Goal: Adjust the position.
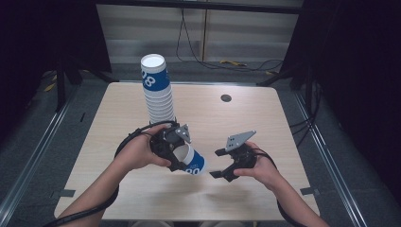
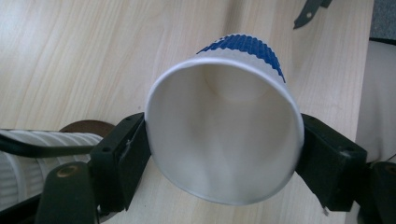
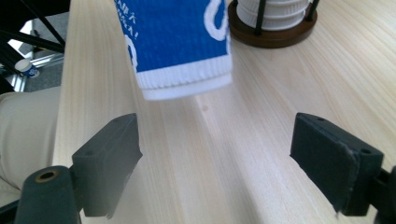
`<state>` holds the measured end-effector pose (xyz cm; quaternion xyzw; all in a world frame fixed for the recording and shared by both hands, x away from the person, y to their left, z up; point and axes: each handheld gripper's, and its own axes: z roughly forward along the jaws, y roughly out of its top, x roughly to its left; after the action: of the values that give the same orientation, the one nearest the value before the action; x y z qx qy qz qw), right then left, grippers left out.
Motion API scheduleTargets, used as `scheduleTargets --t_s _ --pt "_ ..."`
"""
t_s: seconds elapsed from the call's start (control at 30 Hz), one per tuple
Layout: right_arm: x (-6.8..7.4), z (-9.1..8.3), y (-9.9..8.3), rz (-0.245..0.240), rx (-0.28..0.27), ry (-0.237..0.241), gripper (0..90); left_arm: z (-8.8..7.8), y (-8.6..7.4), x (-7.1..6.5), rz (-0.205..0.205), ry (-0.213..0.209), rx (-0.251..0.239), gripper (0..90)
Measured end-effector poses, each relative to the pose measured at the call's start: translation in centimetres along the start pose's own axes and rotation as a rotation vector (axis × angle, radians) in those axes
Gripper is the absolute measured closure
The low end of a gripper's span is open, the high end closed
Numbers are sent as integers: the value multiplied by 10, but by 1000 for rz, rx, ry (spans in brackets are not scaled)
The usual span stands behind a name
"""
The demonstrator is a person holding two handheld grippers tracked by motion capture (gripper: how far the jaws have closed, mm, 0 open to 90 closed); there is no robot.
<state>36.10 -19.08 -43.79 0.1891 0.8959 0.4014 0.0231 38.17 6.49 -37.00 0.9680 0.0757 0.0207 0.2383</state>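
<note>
Left gripper (image 1: 174,152): fingers clamp the cup's rim on both sides.
Cup (image 1: 191,161): held tilted over the worktop (image 1: 246,118), base toward 4 o'clock.
Right gripper (image 1: 218,163): fingers wide, empty, just right of the cup.
Stack (image 1: 157,90): at 12 o'clock from the cup.

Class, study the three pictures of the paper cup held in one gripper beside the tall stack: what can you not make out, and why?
- Cup print: high view, too small; right gripper view, cut off by the top edge.
- Stack foot: high view, hidden behind the left gripper.
- Stack holder: right gripper view, cut off by the top edge.
- Right gripper pads: high view, too small.
</note>
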Motion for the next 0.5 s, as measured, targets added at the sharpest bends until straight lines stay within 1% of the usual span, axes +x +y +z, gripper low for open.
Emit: scheduleTargets --t_s 0.03,0.07,0.1,0.13,0.17,0.2,0.23,0.27,0.3,0.37,0.4,0.43,0.47,0.5 --pt "0 0 0 0 1 -5 145 0 -1 2 10 -3 8 231" --pt "0 0 -1 2 2 -7 142 1 -2 2 13 5 14 231" --pt "0 -1 -1 6 1 -12 141 1 -3 1 1 5 22 230" --pt "-1 -1 -2 10 -2 -16 139 2 -4 2 7 5 22 229" --pt "-1 -1 -2 11 -3 -17 140 1 -5 3 6 -2 35 228" --pt "-1 -1 -3 15 -1 -16 139 2 -6 4 12 3 39 228" --pt "-1 -1 -4 11 6 -24 140 3 -7 2 -5 12 39 227" --pt "-1 -1 -4 9 4 -31 139 4 -9 4 2 1 51 227" --pt "-1 -1 -4 9 4 -31 139 4 -9 4 2 1 51 226" --pt "-1 -2 -5 15 -1 -33 139 7 -12 2 -15 -9 61 225" --pt "-1 -2 -5 13 -1 -34 139 8 -12 2 -3 -3 70 224" --pt "-2 -2 -6 11 2 -34 139 10 -13 1 -12 0 77 222" --pt "-2 -3 -6 12 6 -39 139 11 -12 2 14 6 86 221" --pt "-2 -3 -7 12 10 -43 139 12 -13 1 10 6 88 219"
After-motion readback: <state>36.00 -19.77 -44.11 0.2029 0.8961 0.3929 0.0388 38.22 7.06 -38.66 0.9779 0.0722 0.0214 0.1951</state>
